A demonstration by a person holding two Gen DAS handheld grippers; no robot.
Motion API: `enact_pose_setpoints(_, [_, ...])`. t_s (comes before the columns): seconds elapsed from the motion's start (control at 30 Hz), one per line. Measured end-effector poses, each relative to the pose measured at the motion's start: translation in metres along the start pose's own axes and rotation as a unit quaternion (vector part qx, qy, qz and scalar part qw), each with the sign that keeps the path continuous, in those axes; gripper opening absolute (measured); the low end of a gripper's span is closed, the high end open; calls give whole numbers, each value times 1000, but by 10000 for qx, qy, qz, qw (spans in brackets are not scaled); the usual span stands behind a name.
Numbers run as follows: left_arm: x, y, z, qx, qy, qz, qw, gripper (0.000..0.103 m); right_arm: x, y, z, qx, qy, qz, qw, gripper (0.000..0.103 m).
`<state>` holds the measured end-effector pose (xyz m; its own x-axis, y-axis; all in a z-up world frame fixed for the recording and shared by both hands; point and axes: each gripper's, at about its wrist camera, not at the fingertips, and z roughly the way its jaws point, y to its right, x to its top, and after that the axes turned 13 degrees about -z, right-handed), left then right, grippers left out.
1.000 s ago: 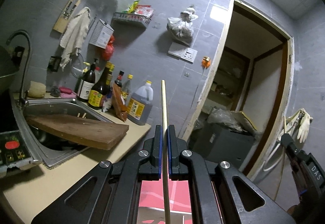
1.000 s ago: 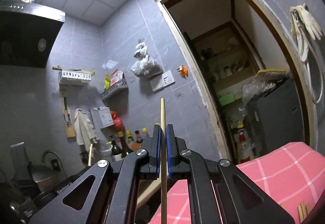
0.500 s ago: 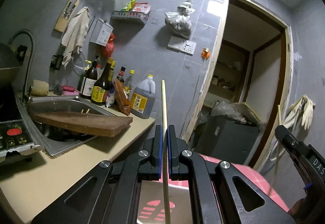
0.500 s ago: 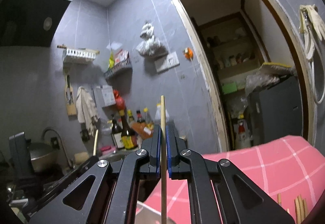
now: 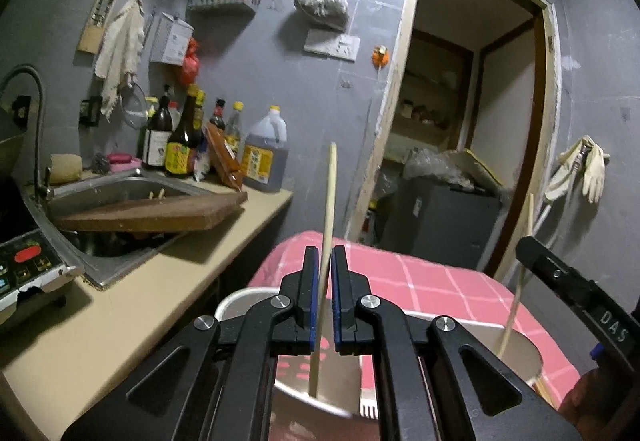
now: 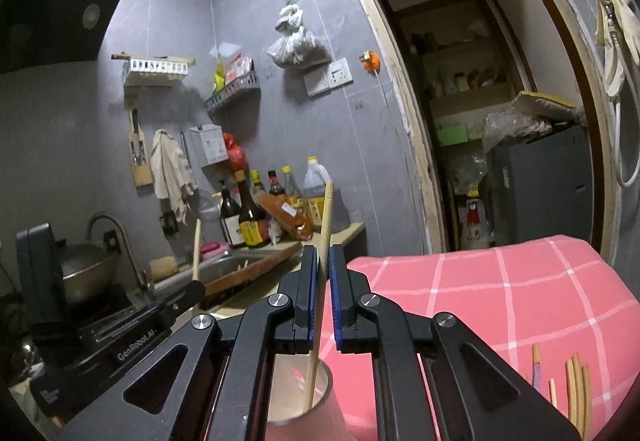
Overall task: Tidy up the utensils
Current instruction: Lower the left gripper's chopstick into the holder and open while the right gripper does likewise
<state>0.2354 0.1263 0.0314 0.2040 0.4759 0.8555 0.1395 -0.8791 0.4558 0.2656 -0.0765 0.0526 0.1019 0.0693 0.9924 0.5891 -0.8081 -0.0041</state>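
My left gripper point(image 5: 325, 253) holds its jaws a slit apart around a pale wooden chopstick point(image 5: 329, 201). The stick leans loose between the pads, and its lower end rests inside a metal container point(image 5: 240, 299) on the pink checked cloth point(image 5: 440, 281). My right gripper point(image 6: 324, 251) has its jaws opening around a second chopstick point(image 6: 327, 209), which leans the same way with its tip in the container point(image 6: 322, 381). Each gripper shows in the other's view: the right gripper point(image 5: 560, 273) at the right edge, the left gripper point(image 6: 176, 305) at the lower left. Several loose chopsticks point(image 6: 576, 381) lie on the cloth.
A beige counter point(image 5: 132, 305) runs along the left, with a steel sink point(image 5: 120, 189) and a wooden board point(image 5: 160, 215) laid across it. Sauce bottles point(image 5: 224, 153) stand against the grey wall. A doorway point(image 5: 460, 121) opens behind the table, and gloves point(image 5: 588, 169) hang on the right.
Both grippers have sunk toward the table, and the metal container has come into view below them. Both jaws have parted slightly, and the chopsticks now lean instead of standing straight between the pads.
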Motion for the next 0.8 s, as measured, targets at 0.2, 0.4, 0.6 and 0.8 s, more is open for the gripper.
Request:
enact_pose_setpoints(0.2, [-5, 2, -5, -66, -192, -21, 9998, 6, -1, -1, -5, 29, -146, -55, 9999, 9])
enact_pose_setpoints(0.4, [0, 5, -16, -189, -240, -162, 9994, 27, 2, 3, -15, -50, -80, -76, 9999, 24])
enact_pose_setpoints(0.6, [8, 22, -29, -320, -114, -112, 9994, 41, 10, 12, -36, -261, 103, -168, 9995, 45])
enact_pose_setpoints(0.8, [9, 45, -46, -362, 71, 14, 9993, 70, 18, 27, -67, -539, 213, -246, 9980, 70])
